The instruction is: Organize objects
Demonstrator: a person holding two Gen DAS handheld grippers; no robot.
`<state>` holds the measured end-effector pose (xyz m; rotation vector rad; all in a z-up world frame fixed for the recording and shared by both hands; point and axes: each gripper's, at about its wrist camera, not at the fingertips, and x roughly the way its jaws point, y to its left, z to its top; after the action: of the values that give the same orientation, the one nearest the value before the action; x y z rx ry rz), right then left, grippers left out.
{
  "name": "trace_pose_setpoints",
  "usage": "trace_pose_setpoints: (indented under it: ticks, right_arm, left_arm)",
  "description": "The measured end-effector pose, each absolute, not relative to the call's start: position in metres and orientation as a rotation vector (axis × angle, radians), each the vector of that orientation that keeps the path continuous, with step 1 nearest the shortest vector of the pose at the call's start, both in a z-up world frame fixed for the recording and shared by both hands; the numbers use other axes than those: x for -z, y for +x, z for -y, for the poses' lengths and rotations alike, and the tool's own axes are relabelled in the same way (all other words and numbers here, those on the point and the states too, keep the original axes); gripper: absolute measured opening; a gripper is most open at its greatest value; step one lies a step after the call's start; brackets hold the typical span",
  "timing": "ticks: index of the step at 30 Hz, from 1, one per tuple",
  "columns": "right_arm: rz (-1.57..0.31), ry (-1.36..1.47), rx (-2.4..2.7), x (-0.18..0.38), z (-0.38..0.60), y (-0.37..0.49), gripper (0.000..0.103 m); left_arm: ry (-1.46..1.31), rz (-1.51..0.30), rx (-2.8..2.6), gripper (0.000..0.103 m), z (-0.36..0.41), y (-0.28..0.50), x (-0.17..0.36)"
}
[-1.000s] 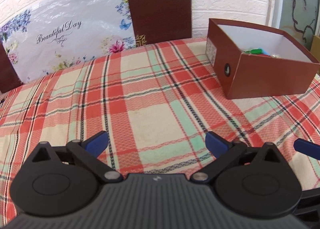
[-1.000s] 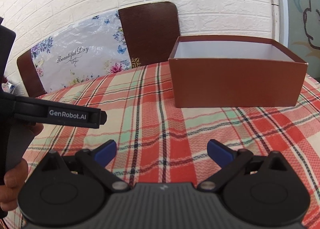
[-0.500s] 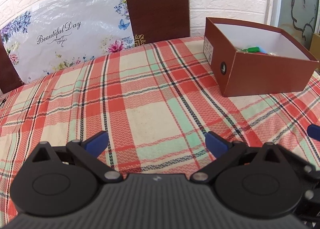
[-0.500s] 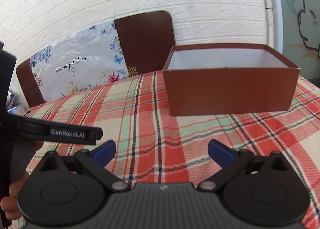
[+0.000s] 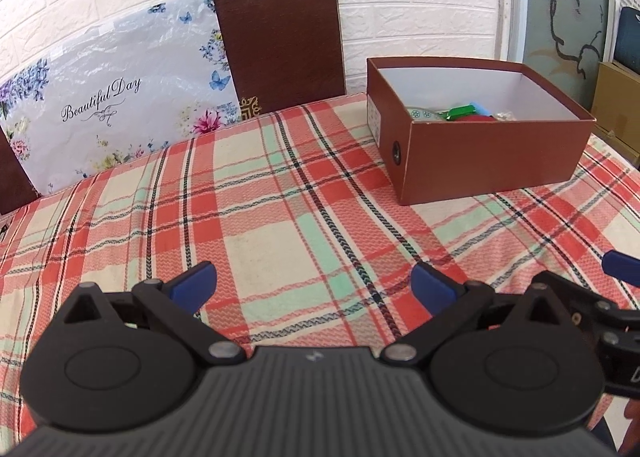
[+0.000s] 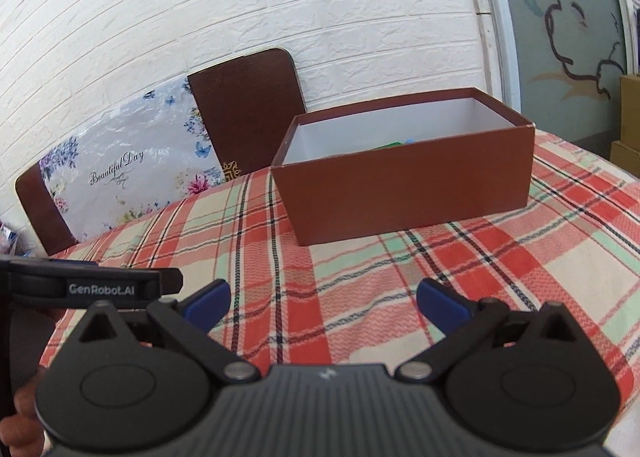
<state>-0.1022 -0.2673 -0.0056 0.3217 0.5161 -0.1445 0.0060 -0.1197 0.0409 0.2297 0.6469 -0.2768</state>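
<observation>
A brown cardboard box point(image 5: 486, 155) with a white inside stands on the plaid tablecloth point(image 5: 280, 225) at the far right; it also shows in the right wrist view point(image 6: 408, 193). Several small objects lie in it, among them a green one point(image 5: 462, 112) and a red one point(image 5: 476, 119). My left gripper point(image 5: 314, 285) is open and empty above the cloth, well short of the box. My right gripper point(image 6: 324, 303) is open and empty, in front of the box.
Two brown chair backs point(image 5: 280, 45) stand behind the table against a white brick wall. A flowered "Beautiful Day" plastic sheet point(image 5: 112, 97) leans on them. The left gripper's body point(image 6: 88, 287) sits close at the left of the right wrist view.
Both grippers have lifted and drawn back a little from the box, so more of its inside shows. Both stay open and empty.
</observation>
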Motion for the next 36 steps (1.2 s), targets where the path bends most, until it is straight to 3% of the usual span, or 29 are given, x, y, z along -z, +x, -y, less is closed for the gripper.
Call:
trace_pose_setpoints:
  ticks: [27,36]
  right_arm:
    - [-0.493,0.325,0.115,0.005,0.26,-0.112,0.103]
    - [-0.502,0.322,0.113,0.006,0.258,-0.111,0.103]
  left_arm:
    - [0.273,-0.517,0.19,0.103,0.122,-0.02,-0.052]
    - [0.28,-0.561,0.187,0.103,0.121,-0.016,-0.047]
